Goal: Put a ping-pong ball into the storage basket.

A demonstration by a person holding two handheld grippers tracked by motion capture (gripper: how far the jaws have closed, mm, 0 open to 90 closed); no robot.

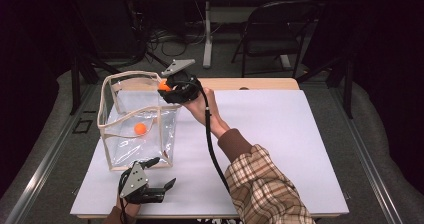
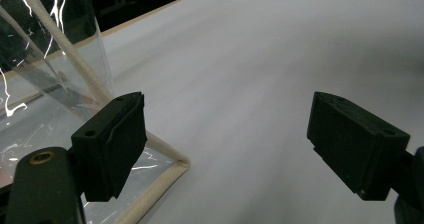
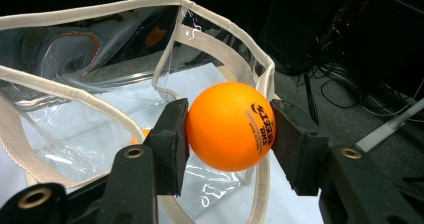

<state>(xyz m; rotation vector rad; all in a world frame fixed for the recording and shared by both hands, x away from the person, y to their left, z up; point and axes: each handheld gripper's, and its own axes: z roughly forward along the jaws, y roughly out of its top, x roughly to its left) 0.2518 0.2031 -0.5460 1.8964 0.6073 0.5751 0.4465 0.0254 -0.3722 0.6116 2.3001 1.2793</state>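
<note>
My right gripper (image 3: 227, 129) pinches an orange ball (image 3: 230, 126) between its two pads, one pad on each side of the ball, and holds it at the top rim of the clear bag (image 1: 131, 76), at the corner nearest my right hand. The relation that decides the next move is vertical: in the right gripper view the ball sits above the bag's cloth-edged rim, with the open mouth ahead of and below it, so I judge a short advance over the opening must come before any release. A second orange ball (image 1: 140, 129) already lies on the bag's floor. My left gripper (image 1: 156, 188) rests on the white table (image 1: 280, 149) just beside the bag's near corner, jaws spread wide with nothing between them; it is the nearer one for steadying the bag.
</note>
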